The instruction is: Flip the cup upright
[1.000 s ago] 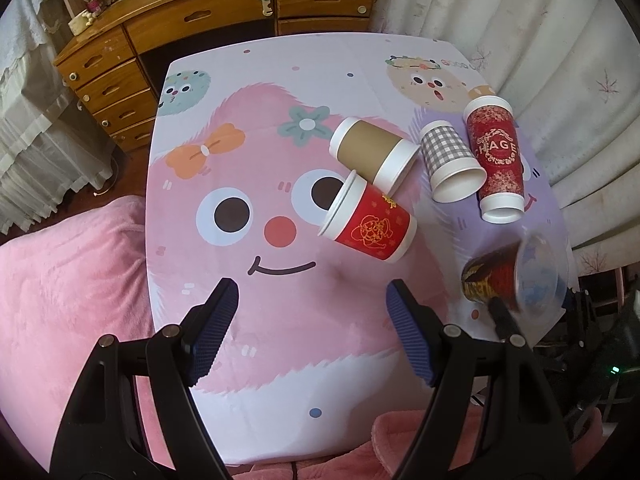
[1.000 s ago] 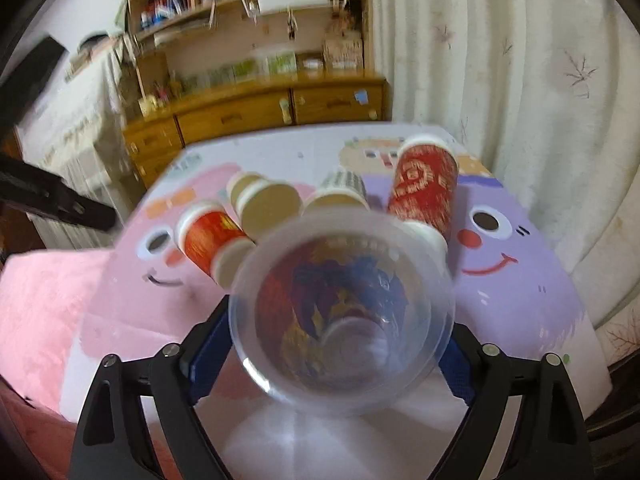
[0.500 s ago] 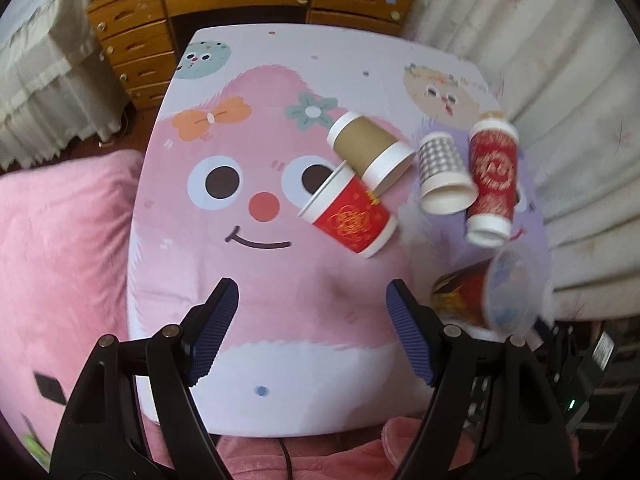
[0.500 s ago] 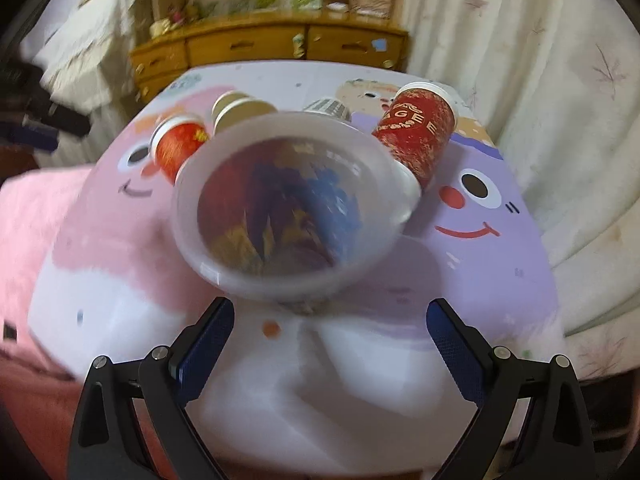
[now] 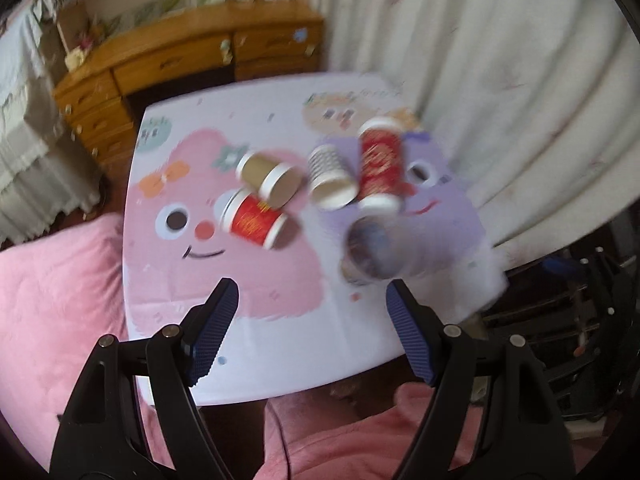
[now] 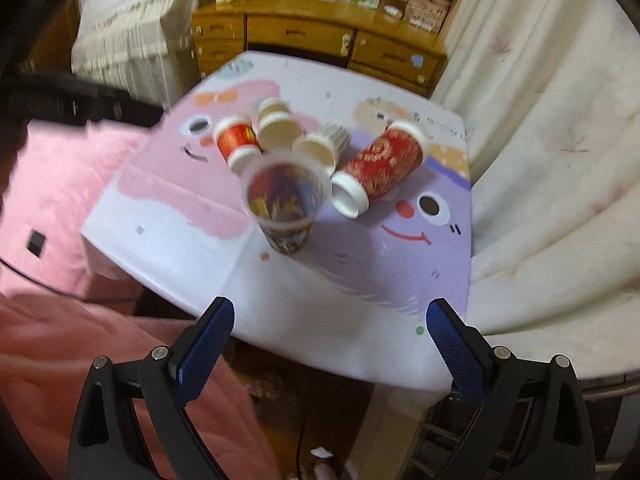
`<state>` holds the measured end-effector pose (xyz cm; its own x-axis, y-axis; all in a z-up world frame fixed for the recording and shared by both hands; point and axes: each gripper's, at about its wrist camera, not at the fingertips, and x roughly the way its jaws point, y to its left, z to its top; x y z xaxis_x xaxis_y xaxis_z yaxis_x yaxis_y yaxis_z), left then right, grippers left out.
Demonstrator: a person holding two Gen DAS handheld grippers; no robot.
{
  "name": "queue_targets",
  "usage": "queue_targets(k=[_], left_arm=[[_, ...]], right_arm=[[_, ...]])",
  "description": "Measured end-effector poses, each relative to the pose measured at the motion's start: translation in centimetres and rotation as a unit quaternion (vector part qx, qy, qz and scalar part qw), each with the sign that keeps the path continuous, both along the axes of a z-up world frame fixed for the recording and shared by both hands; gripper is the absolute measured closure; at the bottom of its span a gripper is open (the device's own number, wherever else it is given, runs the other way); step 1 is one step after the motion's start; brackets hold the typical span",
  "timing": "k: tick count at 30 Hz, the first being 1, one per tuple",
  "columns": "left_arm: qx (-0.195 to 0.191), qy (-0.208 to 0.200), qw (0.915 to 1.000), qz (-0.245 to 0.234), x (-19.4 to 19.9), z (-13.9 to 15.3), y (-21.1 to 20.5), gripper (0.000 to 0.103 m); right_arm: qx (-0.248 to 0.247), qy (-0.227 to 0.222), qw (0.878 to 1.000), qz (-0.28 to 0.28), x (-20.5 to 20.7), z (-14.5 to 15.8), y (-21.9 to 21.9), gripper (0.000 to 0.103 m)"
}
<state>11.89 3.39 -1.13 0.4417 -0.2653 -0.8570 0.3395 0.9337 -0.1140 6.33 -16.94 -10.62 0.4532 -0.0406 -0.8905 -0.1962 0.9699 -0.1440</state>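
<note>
A clear plastic cup with a colourful print (image 6: 285, 204) stands upright on the table, mouth up; it shows blurred in the left wrist view (image 5: 376, 248). Behind it several paper cups lie on their sides: a tall red one (image 6: 380, 168) (image 5: 378, 168), a checked one (image 6: 320, 146) (image 5: 330, 178), a tan one (image 6: 276, 126) (image 5: 270, 176) and a short red one (image 6: 236, 144) (image 5: 254, 220). My right gripper (image 6: 330, 344) is open and empty, pulled back off the table's near edge. My left gripper (image 5: 312, 328) is open and empty above the front of the table.
The table wears a pink and purple cartoon cloth (image 6: 400, 264). A wooden dresser (image 6: 320, 40) stands behind it, a white curtain (image 6: 540, 140) to the right, pink bedding (image 5: 52, 280) to the left and in front. The other arm (image 6: 72, 104) crosses the upper left of the right wrist view.
The right gripper let go of the clear cup, which now stands upright on the table, and drew back. The left gripper also pulled back and tilted up.
</note>
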Motion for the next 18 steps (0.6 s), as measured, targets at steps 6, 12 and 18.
queue_targets(k=[6, 12, 18], left_arm=[[-0.061, -0.039, 0.9955, 0.061, -4.4, 4.5, -0.9, 0.029], [-0.037, -0.068, 0.9908, 0.111, -8.2, 4.3, -0.7, 0.029], [0.007, -0.087, 0.9878, 0.129, -11.1, 2.3, -1.5, 0.029]], right_arm=[[0.107, -0.004, 0.989, -0.106, -2.0, 5.3, -2.0, 0.005], [0.148, -0.042, 0.968, -0.196, -6.3, 8.0, -3.6, 0.005], [0.108, -0.148, 0.958, -0.220, -10.7, 9.6, -3.7, 0.005]])
